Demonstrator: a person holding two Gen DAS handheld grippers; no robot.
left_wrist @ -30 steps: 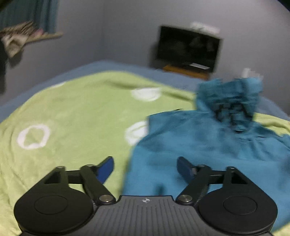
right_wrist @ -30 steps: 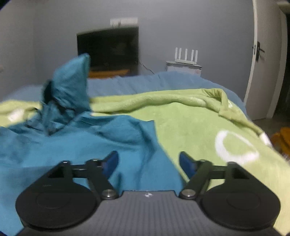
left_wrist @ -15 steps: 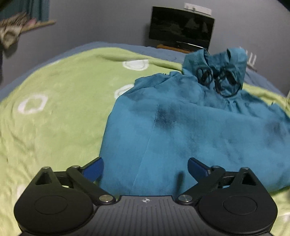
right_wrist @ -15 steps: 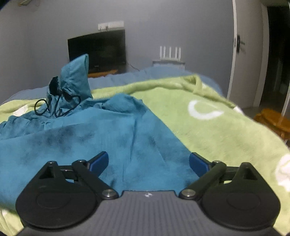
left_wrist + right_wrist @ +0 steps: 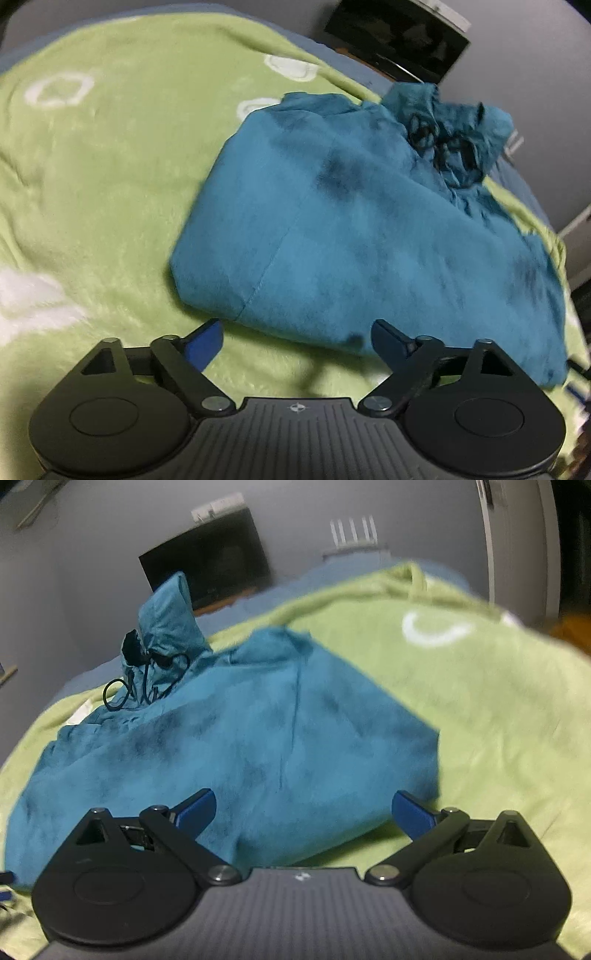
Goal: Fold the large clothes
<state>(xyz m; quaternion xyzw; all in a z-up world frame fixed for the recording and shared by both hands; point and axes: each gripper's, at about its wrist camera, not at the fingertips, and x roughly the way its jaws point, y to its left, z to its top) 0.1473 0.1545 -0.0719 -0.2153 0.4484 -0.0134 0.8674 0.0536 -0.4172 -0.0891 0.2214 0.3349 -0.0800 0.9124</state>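
Observation:
A teal hooded garment (image 5: pixel 369 236) lies folded into a broad block on a green blanket (image 5: pixel 103 177), its hood (image 5: pixel 454 136) with black drawcords bunched at the far end. My left gripper (image 5: pixel 297 338) hovers just short of the garment's near folded edge; its jaws are closing with only blanket between them. In the right wrist view the same garment (image 5: pixel 258 746) fills the middle, hood (image 5: pixel 166 627) standing up at the back left. My right gripper (image 5: pixel 303 810) is over the near right corner, jaws opening wide, pads clear of the cloth.
The green blanket (image 5: pixel 498 720) with white ring patterns covers a bed with a blue sheet (image 5: pixel 258 602) beneath. A dark television (image 5: pixel 207 572) stands against the grey wall behind. A white door frame (image 5: pixel 517 542) is at the right.
Both grippers have pulled back and tipped downward, so the garment now lies whole in front of them. The hood has settled lower. Both sets of jaws stand wider than a second ago.

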